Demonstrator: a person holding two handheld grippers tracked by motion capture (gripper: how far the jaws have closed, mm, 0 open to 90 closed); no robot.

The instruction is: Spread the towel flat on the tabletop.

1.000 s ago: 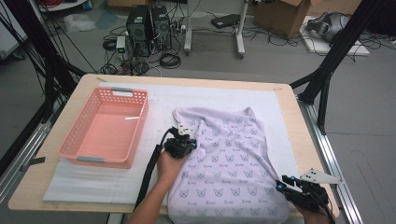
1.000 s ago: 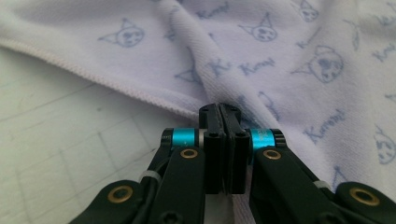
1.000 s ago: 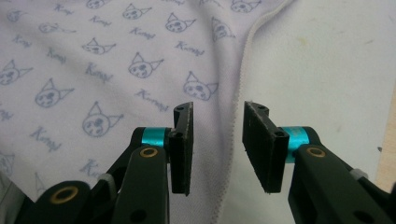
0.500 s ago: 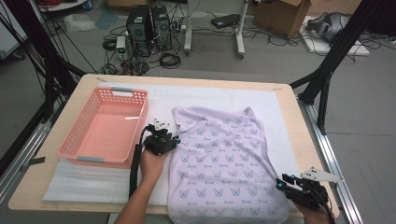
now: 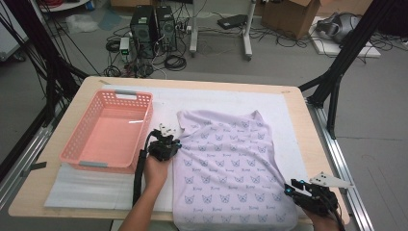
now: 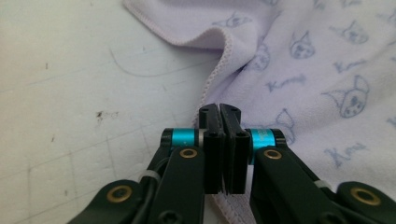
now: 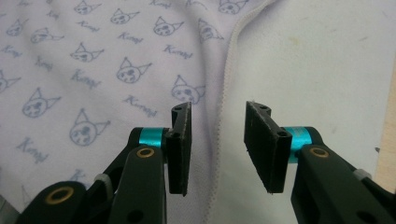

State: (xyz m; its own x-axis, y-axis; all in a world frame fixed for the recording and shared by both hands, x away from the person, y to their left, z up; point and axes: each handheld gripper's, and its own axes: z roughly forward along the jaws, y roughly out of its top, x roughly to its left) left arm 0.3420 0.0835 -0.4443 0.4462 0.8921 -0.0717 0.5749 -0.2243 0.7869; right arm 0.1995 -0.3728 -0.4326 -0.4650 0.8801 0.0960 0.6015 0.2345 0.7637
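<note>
The left gripper [image 6: 219, 109] had just closed its jaws at the left edge of the pale purple cloth with cat faces [image 5: 231, 163], seemingly pinching the hem. The right gripper [image 7: 218, 122] stood open over the cloth's near right edge. The cloth lay flat on a white mat [image 5: 216, 101] on the wooden table [image 5: 293, 96]. A pink plastic basket [image 5: 108, 130] sat to the left. Computers [image 5: 149, 21] and cables [image 5: 202, 43] stood on the far floor.

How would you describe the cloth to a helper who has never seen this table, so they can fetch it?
On the wooden table lies a white mat; the cloth is spread flat over its right half, beside the pink basket. It is pale lilac with small printed cat faces and a stitched hem, the one soft, patterned thing there.
</note>
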